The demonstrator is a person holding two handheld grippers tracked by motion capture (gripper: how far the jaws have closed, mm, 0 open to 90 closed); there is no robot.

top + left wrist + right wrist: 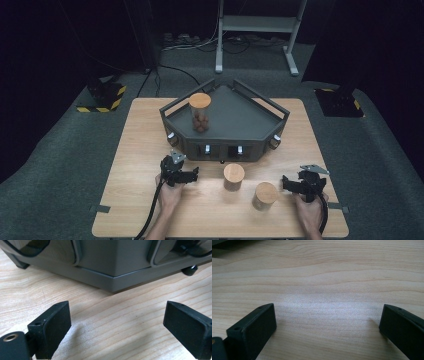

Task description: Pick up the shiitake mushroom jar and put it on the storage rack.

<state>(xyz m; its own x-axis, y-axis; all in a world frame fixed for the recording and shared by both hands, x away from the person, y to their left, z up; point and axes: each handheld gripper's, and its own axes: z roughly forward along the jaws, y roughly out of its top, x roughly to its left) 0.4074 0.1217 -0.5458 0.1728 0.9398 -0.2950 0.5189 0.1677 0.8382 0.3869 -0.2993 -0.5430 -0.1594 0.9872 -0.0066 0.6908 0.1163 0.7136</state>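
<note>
A dark grey angular tray (240, 117) stands at the far middle of the wooden table (140, 150). Inside it, at the left, is a clear jar (200, 112) with a wooden lid and brown pieces inside. Two more wooden-lidded jars stand on the table in front of the tray, one at the middle (233, 176) and one nearer right (265, 195). My left gripper (186, 175) rests open on the table, left of the middle jar, and its view faces the tray's base (110, 275). My right gripper (294, 184) is open too, just right of the near jar, with bare wood (324, 305) between its jaws.
Grey carpet surrounds the table. A white metal stand (257, 30) rises behind it, with cables on the floor. Yellow-and-black striped bases sit at the far left (102, 97) and far right (340, 100). Small knobs (239, 149) line the tray's front wall.
</note>
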